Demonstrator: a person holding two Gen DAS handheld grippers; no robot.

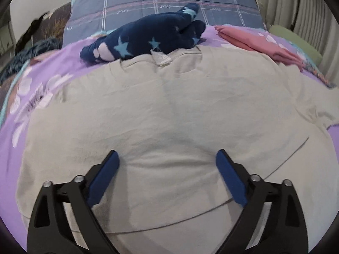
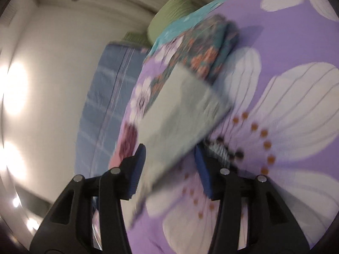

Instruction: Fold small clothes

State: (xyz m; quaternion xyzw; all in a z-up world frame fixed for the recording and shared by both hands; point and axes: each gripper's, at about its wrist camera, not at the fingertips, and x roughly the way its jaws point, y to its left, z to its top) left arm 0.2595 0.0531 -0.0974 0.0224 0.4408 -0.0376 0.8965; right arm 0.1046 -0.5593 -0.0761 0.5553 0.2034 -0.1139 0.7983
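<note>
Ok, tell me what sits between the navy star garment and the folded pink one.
Only bare purple bedsheet separates the navy star garment from the pink one, seen in the left wrist view.

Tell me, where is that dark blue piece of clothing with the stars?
In the left wrist view, the navy star garment lies bunched at the far edge of the beige shirt, in front of the plaid pillow, left of the folded pink cloth.
</note>
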